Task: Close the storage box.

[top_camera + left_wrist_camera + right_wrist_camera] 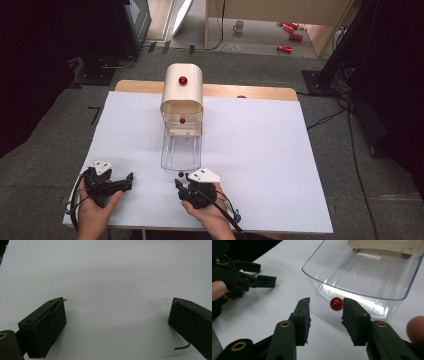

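Red ball [336,304] between right gripper [325,308] parted jaws, ungripped; tray [372,287] cut off.

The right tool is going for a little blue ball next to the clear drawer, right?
Not quite: the ball is red, not blue. The right gripper view shows it on the white table beside the clear drawer, by one pad of the right tool.

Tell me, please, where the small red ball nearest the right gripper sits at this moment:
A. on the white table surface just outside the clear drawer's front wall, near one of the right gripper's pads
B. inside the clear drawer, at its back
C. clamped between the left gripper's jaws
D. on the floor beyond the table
A: the red ball rests on the white table before the clear drawer, beside a pad of the open right gripper.
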{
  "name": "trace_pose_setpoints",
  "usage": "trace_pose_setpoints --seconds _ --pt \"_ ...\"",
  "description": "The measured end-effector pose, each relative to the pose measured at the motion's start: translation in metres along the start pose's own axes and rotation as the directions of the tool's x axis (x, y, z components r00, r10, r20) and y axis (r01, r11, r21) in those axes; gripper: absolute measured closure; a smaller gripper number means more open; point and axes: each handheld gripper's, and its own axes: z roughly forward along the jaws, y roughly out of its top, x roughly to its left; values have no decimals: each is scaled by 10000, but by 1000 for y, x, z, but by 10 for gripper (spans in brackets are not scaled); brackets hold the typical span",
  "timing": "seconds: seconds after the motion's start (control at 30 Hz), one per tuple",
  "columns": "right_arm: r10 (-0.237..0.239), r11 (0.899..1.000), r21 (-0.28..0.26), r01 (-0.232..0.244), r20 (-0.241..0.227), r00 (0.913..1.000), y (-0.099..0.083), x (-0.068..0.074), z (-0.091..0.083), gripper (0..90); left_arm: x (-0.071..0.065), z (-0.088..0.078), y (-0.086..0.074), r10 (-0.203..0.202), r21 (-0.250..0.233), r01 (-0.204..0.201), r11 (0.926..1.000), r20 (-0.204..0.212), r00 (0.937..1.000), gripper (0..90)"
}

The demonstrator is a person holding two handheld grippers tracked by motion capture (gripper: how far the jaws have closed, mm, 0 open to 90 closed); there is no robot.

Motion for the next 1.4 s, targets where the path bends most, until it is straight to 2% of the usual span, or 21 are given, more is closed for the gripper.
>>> trace_pose_setpoints --seconds 0.27,0.47,0.7,0.87,1.4 --pt "428 9987 249 -443 593 9973 -9 -5 18 684 0 0 0 0 -3 0 10000 -2 10000 13" --pt "347 9990 261 -365 680 9971 -8 -4 23 704 0 0 0 -5 -5 5 10000 -1 10000 12" --pt "681 9975 140 -696 908 9935 -10 -1 30 736 0 0 0 1 -1 -1 10000 -1 10000 12" --pt "839 9963 98 -853 950 9919 -9 0 31 746 0 0 0 -1 -2 1 10000 -2 10000 12" --pt "832 9965 -127 -823 1050 9910 1 -5 21 747 0 0 0 -2 -4 2 10000 -3 10000 13"
